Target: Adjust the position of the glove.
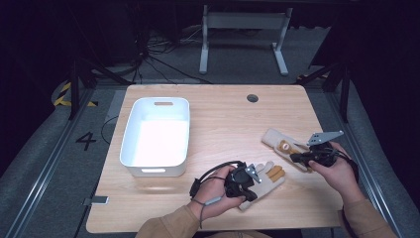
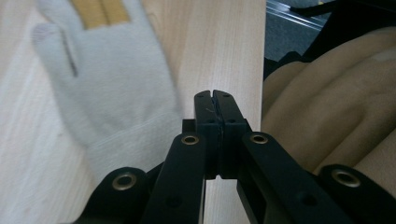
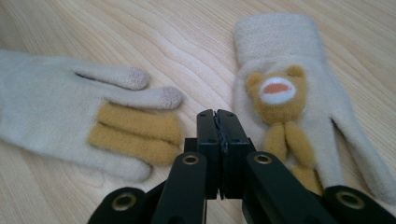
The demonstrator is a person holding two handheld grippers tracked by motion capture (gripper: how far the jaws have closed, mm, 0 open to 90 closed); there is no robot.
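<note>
Overhead view, two close gripper-mounted views

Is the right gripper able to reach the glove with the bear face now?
Probably yes: the right gripper hangs just beside the bear glove, nothing between them, but its jaws are shut and must open first.

Both forearms reach in from the near edge, each hand holding its tool low, the left gripper (image 1: pixel 246 179) and right gripper (image 1: pixel 303 157) with jaws pressed together, empty.

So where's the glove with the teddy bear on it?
In the high view the bear glove lies at the table's right, beside the right gripper, right of the other glove.
</note>
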